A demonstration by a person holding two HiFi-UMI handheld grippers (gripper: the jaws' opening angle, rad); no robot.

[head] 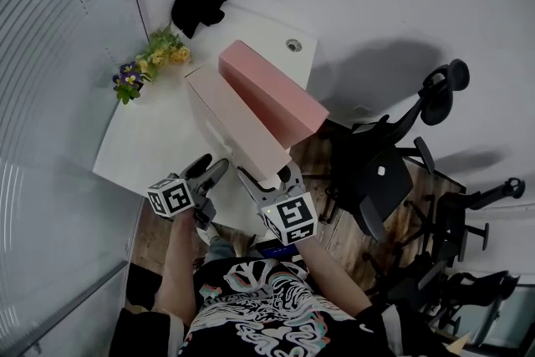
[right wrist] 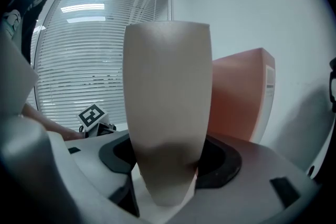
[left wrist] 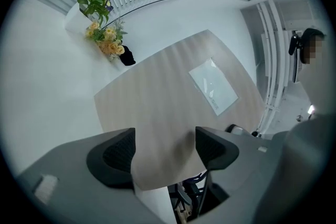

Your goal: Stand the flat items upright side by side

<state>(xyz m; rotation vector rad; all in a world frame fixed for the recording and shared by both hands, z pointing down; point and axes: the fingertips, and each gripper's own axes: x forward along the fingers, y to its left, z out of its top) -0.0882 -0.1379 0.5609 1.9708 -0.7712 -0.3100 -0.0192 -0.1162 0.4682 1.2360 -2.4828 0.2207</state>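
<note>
Clamped in the right claw (right wrist: 168, 162): the near narrow end of the pale box (head: 227, 123), with a pad pressing on each of its 2 broad faces. Seems to stand on 1 long edge, with the long axis running from the middle of the desk (head: 146, 142) toward its near right corner, so pointing straight away from this claw. Just beside it on the right, parallel and also upright, the pink box (head: 272, 92); cannot tell whether touching. On the other side, open and holding nothing, the left claw (left wrist: 164, 148), facing the broad left face, with only the box's lower near corner showing between the pads. Probably left to do: settle the pale box against the pink 1, steady from the left, then release.
</note>
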